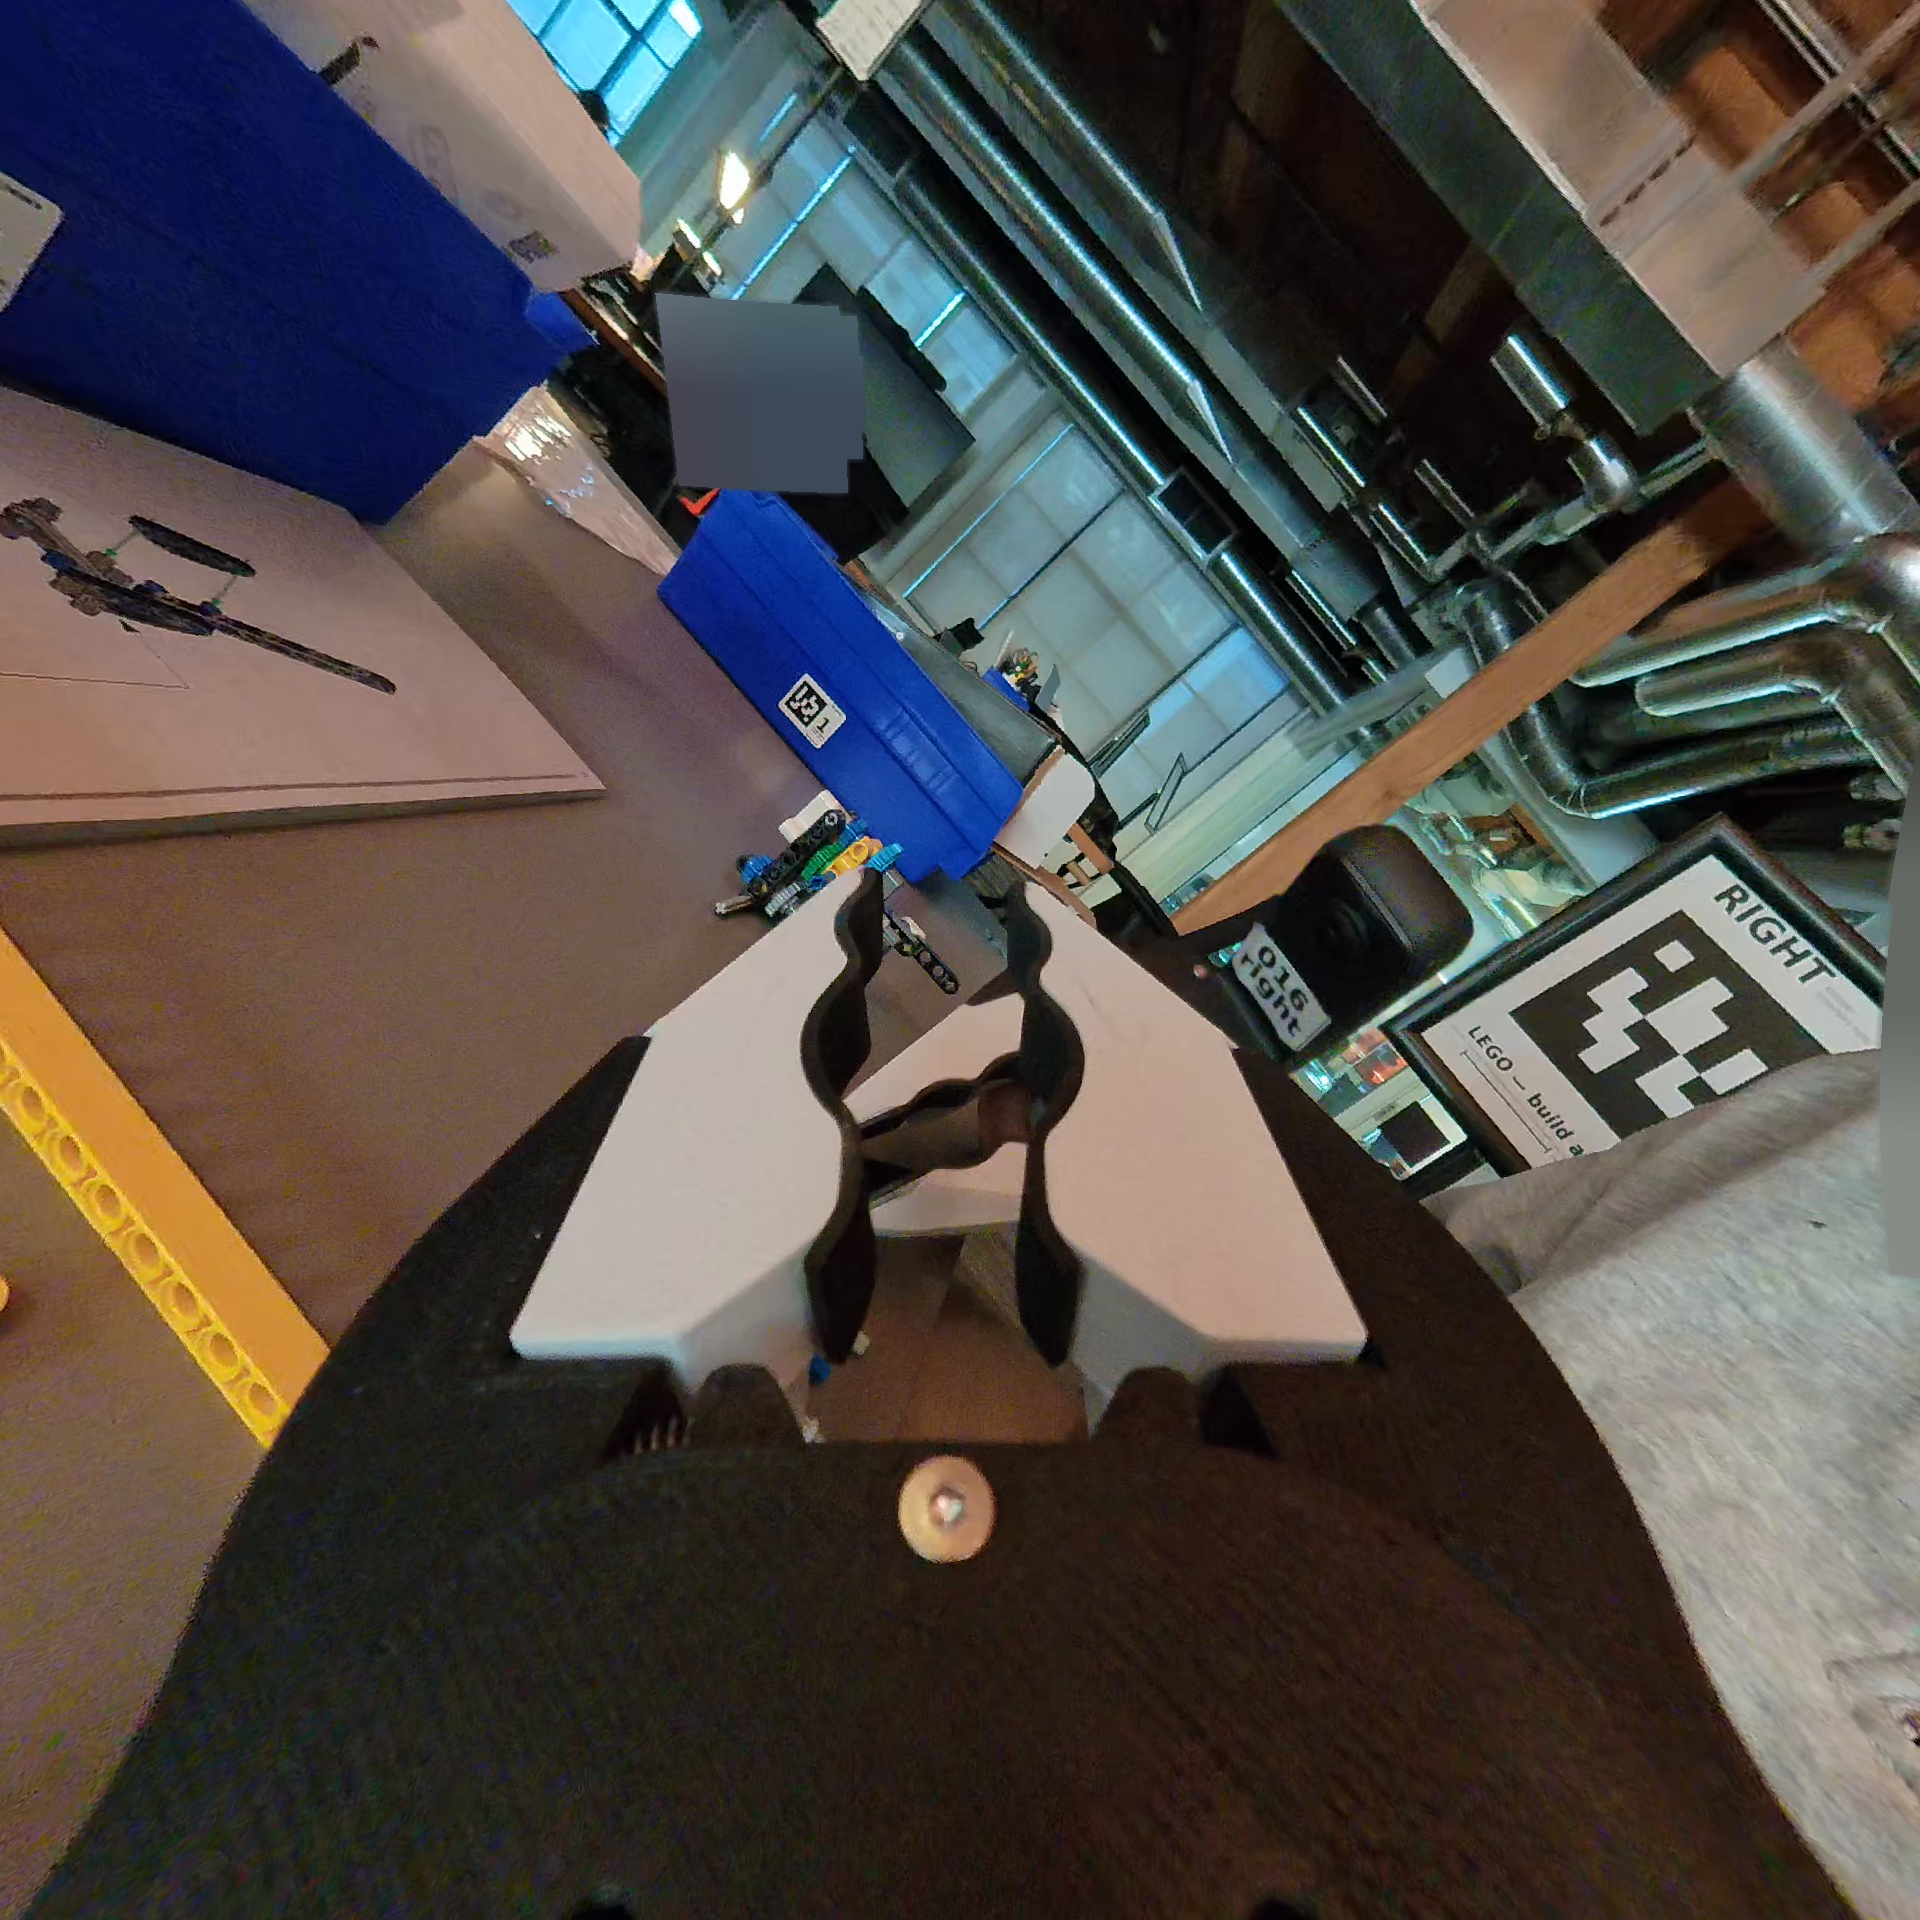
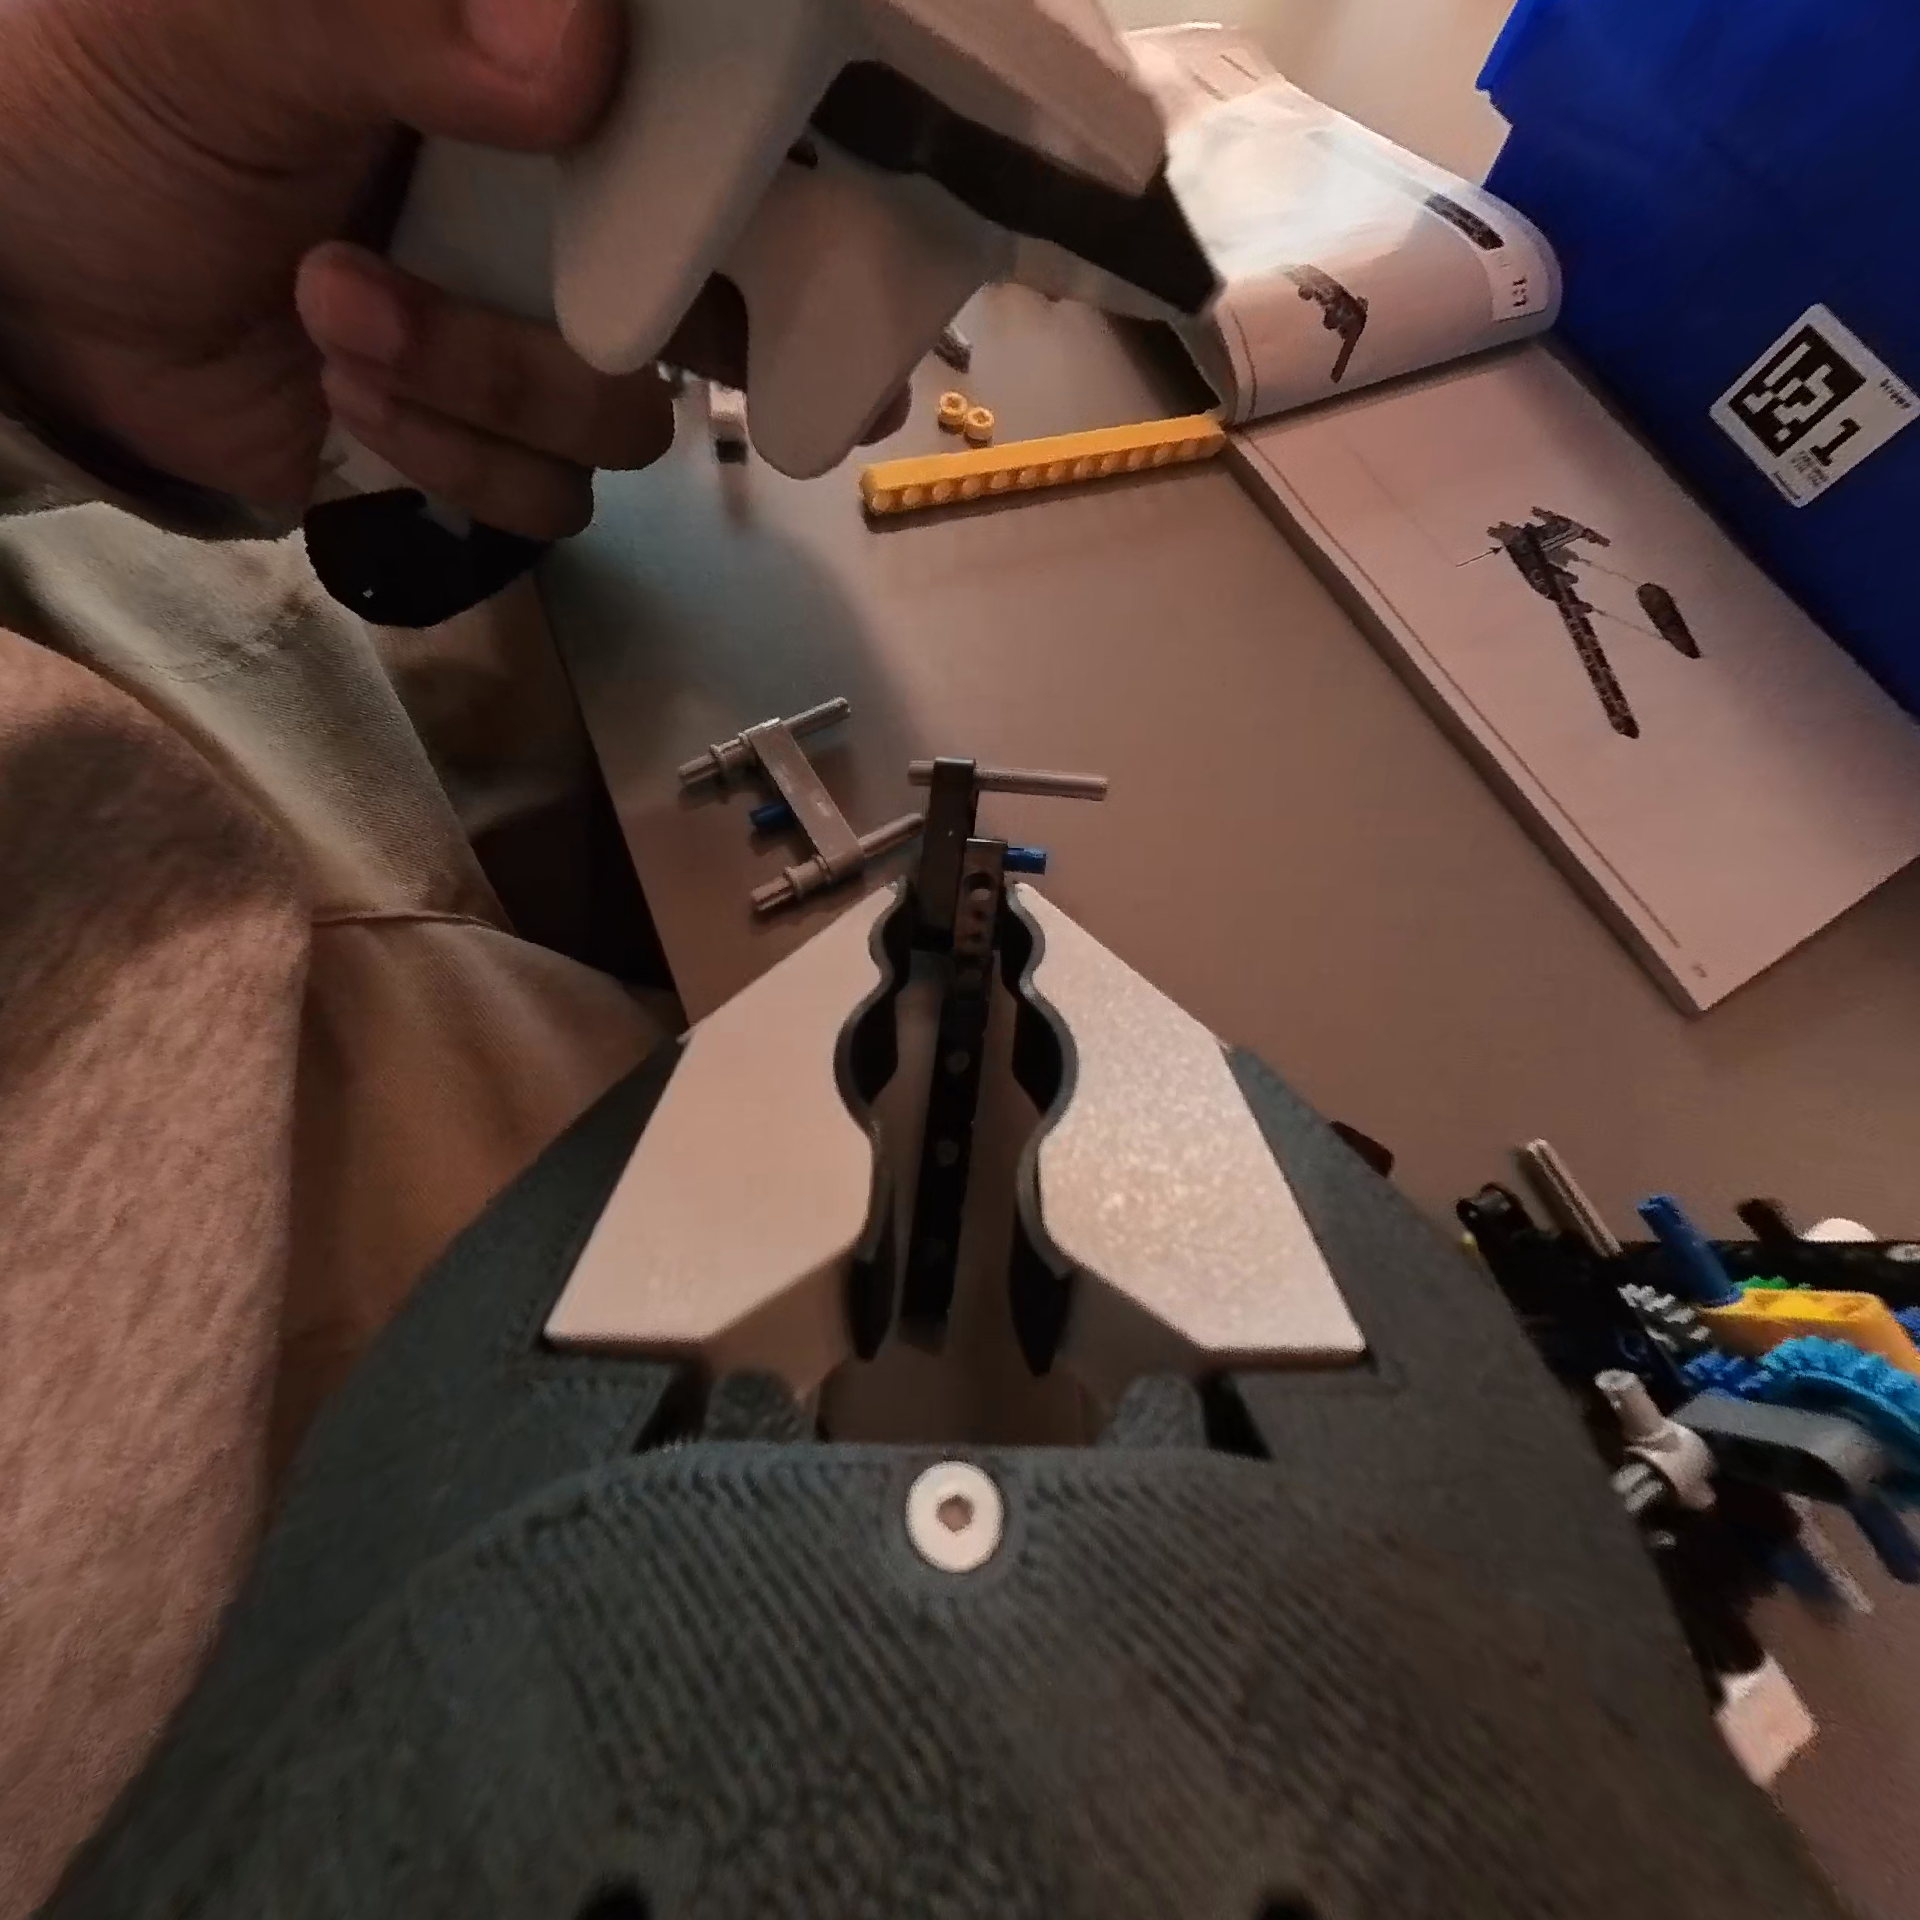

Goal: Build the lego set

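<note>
the right gripper (image 2: 954, 925) grips a long black holed lego beam (image 2: 948, 1101) carrying a grey axle (image 2: 1023, 781) above the table (image 2: 1143, 727); the left gripper (image 1: 940, 914), fingers slightly apart, holds nothing, tilted up beside the instruction booklet (image 1: 260, 717)

- Dim, warm light lies over the brown tabletop (image 2: 1039, 644) in both views; cool daylight comes through the tall glazed windows (image 1: 1091, 582) in the left view's upper middle.
- Wide-angle bending curves the edges of each frame.
- The bare hand (image 2: 260, 239), upper left in the right view, is motion-blurred, as is the heap of coloured plastic bricks (image 2: 1766, 1351) at lower right.
</note>
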The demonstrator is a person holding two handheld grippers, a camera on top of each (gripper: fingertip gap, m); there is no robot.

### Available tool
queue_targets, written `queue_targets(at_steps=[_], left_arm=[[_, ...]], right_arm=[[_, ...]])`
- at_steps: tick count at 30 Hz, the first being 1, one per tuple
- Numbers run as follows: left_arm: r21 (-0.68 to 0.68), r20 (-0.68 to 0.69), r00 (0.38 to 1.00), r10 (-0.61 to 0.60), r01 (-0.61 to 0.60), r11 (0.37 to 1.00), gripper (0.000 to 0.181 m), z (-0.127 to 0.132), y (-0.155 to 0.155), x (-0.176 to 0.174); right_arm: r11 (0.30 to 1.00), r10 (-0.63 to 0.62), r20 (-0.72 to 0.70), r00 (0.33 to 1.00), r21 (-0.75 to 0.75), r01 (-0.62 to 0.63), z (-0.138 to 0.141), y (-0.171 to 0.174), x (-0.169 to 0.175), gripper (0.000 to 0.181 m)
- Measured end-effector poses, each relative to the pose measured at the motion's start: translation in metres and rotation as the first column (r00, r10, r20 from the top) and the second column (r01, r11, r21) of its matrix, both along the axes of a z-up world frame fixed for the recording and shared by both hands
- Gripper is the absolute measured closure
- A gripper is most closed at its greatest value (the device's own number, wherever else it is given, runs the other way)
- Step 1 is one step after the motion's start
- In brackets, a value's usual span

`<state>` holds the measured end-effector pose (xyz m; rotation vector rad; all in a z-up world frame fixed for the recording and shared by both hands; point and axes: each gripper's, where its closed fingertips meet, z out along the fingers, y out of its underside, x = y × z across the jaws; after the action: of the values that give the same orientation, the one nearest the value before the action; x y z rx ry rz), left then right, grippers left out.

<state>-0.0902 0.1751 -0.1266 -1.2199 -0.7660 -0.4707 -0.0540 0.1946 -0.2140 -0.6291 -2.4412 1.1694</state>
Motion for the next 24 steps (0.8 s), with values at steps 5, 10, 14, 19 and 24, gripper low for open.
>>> queue_targets(at_steps=[5,10,14,19,24], left_arm=[[0.001,0.002,1.000,0.004,-0.004,1.000,0.161,0.000,-0.001,-0.001],[-0.001,0.001,1.000,0.003,-0.003,1.000,0.161,0.000,-0.001,-0.001],[-0.002,0.002,1.000,0.001,-0.001,1.000,0.161,-0.001,0.000,-0.001],[-0.003,0.004,1.000,-0.003,0.003,1.000,0.162,-0.002,0.001,0.000],[-0.005,0.004,1.000,-0.007,0.007,1.000,0.161,-0.002,0.001,0.001]], right_arm=[[0.982,-0.021,0.115,0.993,-0.185,0.042,0.015,0.001,-0.001,0.166],[0.872,0.038,0.325,0.945,-0.473,0.127,0.038,0.003,0.000,0.167],[0.743,0.128,0.423,0.897,-0.640,0.196,0.056,0.009,-0.002,0.168],[0.606,0.230,0.462,0.857,-0.757,0.245,0.073,0.015,-0.002,0.167],[0.556,0.266,0.466,0.844,-0.789,0.260,0.079,0.018,-0.003,0.167]])
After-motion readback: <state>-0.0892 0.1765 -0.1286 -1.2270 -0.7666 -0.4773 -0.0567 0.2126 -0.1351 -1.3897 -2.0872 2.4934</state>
